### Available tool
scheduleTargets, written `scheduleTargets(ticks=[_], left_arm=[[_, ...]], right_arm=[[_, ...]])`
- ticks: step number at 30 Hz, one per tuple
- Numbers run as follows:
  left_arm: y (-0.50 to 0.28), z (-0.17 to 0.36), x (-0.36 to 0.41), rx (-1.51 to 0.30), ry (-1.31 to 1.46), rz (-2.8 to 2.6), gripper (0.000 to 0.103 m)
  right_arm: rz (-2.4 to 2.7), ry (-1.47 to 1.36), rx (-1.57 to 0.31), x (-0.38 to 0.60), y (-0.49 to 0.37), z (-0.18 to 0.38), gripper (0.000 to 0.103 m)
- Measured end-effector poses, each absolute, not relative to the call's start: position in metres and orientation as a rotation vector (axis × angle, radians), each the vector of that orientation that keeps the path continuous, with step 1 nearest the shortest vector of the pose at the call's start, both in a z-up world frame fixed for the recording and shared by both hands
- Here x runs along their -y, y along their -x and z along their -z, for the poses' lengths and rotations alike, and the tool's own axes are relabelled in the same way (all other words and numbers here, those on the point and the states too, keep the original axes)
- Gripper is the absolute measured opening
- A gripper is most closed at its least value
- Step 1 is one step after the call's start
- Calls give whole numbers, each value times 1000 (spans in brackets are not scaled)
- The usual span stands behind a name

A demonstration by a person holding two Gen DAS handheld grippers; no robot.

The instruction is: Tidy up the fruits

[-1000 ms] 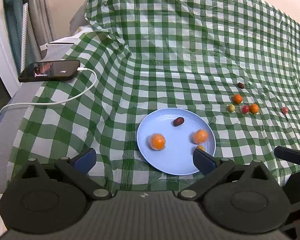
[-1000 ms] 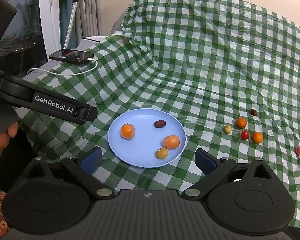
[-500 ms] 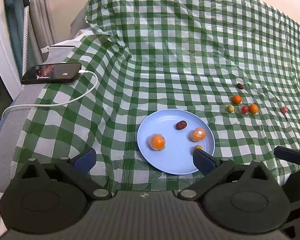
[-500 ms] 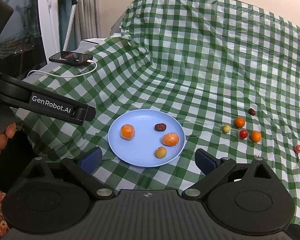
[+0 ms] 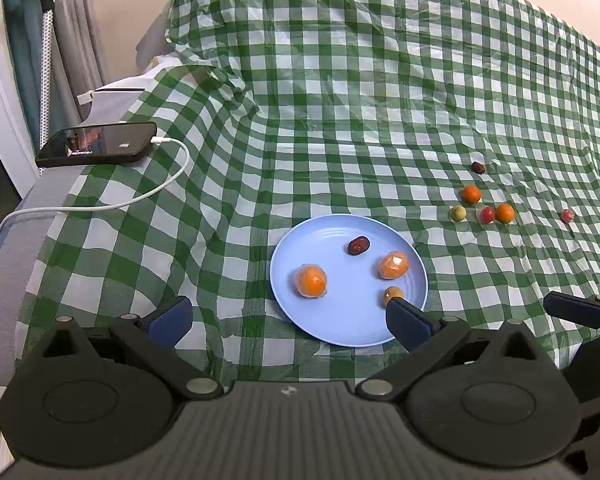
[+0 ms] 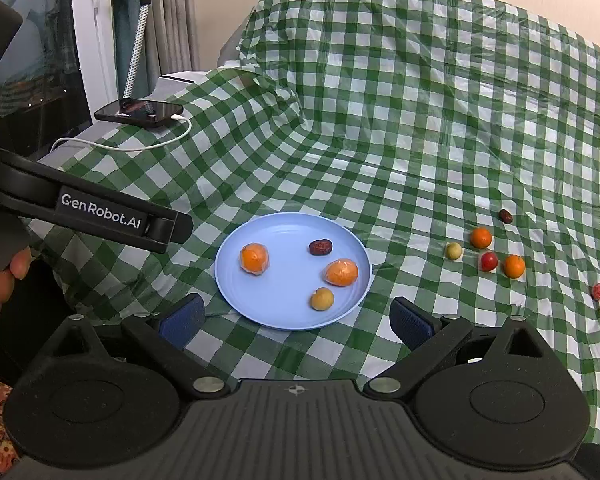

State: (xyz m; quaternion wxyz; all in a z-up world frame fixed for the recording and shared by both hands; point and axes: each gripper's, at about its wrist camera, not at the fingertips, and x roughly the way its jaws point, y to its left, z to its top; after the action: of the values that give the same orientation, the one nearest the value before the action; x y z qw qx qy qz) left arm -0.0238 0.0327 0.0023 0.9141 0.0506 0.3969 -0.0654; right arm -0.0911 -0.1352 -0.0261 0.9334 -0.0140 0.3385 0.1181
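Note:
A light blue plate (image 5: 340,328) (image 6: 276,316) lies on the green checked cloth. It holds two wrapped oranges (image 5: 311,281) (image 5: 393,265), a dark date (image 5: 358,245) and a small yellow fruit (image 6: 322,299). To its right on the cloth lie several small fruits: an orange one (image 6: 481,237), a pale green one (image 6: 453,251), a red one (image 6: 489,261), another orange one (image 6: 514,266), a date (image 6: 505,216) and a red one apart (image 6: 599,291). My left gripper (image 5: 288,320) and right gripper (image 6: 296,320) both hover open, near the plate's front edge, holding nothing.
A black phone (image 5: 96,149) with a white charging cable (image 5: 100,206) lies at the far left on the cloth's edge. The cloth rises over a backrest behind. A hand (image 6: 0,280) holds the left gripper's body (image 6: 100,216) at the left of the right wrist view.
Both grippers have drawn back slightly; the plate and fruits sit a little farther away. Fruits have not moved and both grippers stay open.

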Motion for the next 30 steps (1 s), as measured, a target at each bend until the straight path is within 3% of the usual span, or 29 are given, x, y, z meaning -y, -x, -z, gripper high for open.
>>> scheduleTargets(ticks=[30], left_arm=[[18, 4, -27, -831, -112, 137, 103]], right_arm=[[-236, 4, -709, 140, 85, 32, 99]])
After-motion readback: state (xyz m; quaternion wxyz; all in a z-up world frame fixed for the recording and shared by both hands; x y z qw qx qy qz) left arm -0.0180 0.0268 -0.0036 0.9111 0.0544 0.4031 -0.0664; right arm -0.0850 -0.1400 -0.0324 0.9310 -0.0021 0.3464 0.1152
